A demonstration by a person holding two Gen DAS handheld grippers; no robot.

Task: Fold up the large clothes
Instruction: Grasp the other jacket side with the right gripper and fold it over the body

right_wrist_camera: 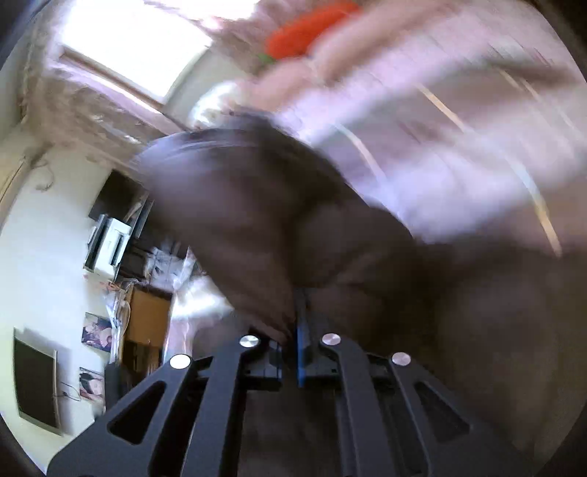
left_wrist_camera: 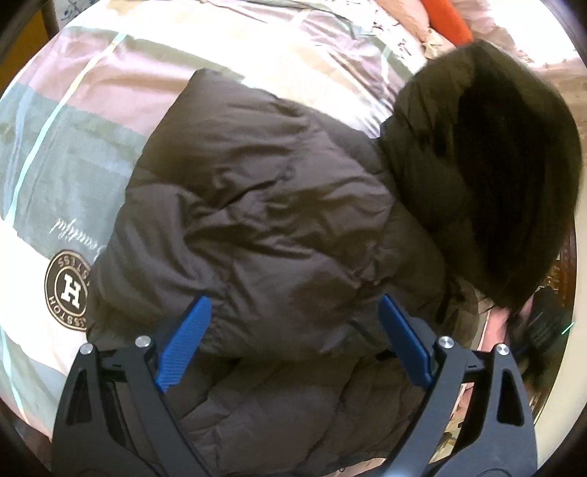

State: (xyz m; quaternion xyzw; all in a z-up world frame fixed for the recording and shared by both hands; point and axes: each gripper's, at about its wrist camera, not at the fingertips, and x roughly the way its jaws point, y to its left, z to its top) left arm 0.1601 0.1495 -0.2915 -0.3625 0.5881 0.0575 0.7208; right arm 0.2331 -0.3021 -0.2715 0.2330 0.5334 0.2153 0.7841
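Note:
A dark brown puffer jacket (left_wrist_camera: pixel 256 205) lies on the striped bedspread (left_wrist_camera: pixel 91 139), its dark hood (left_wrist_camera: pixel 506 176) raised at the right. My left gripper (left_wrist_camera: pixel 293 312) is open, its blue pads (left_wrist_camera: pixel 187 341) spread wide just above the jacket's near part, holding nothing. In the blurred right wrist view, my right gripper (right_wrist_camera: pixel 298 315) is shut on a fold of the jacket (right_wrist_camera: pixel 279 220) and holds it lifted off the bed.
The bedspread has pink, grey and cream stripes and a round "H" logo (left_wrist_camera: pixel 68 290). An orange item (left_wrist_camera: pixel 447 18) lies at the bed's far end. Shelves and a cabinet (right_wrist_camera: pixel 143 312) stand by the wall, under a window (right_wrist_camera: pixel 139 40).

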